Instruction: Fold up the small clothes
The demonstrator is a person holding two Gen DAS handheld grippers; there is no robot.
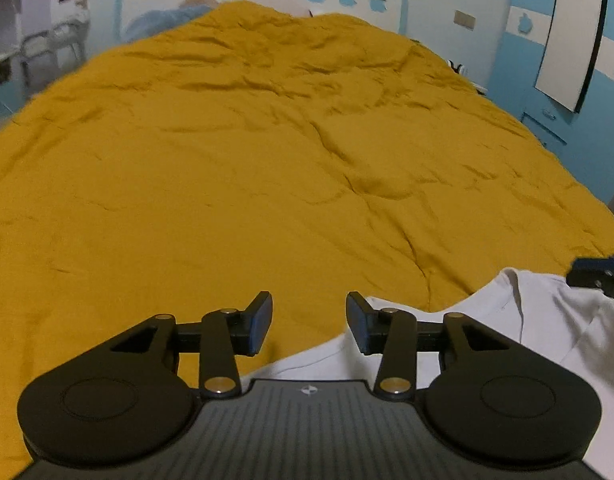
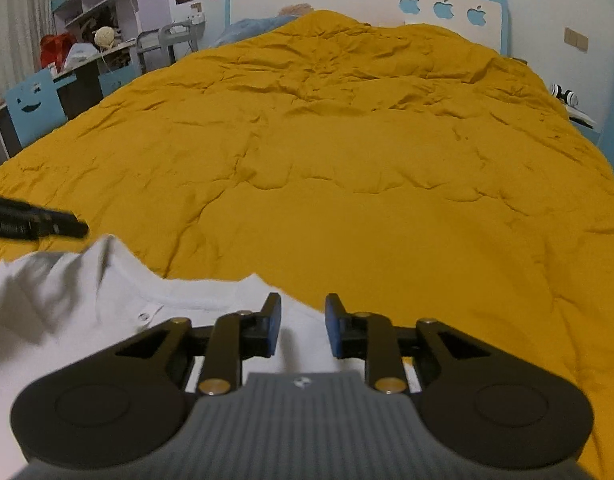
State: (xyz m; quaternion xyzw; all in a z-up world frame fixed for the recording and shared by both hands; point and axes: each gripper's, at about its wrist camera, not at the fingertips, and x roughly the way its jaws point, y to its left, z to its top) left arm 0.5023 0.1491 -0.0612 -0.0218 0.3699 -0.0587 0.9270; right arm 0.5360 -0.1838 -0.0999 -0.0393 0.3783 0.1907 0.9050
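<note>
A small white garment [image 1: 507,320] with a snap-button neckline lies on the mustard-yellow bedspread [image 1: 267,160] near the front edge. My left gripper [image 1: 309,324] is open and empty, hovering over the garment's left edge. In the right wrist view the garment [image 2: 87,300] spreads to the lower left. My right gripper [image 2: 303,326] is open and empty over the garment's right edge. The right gripper shows at the far right of the left view [image 1: 603,276], and the left gripper at the far left of the right view [image 2: 31,222].
The wrinkled bedspread [image 2: 347,160] covers a wide bed up to a white and blue headboard [image 2: 367,4]. A desk, a blue chair [image 2: 35,104] and shelves stand to the left of the bed. A blue wall and cabinet [image 1: 547,120] stand to the right.
</note>
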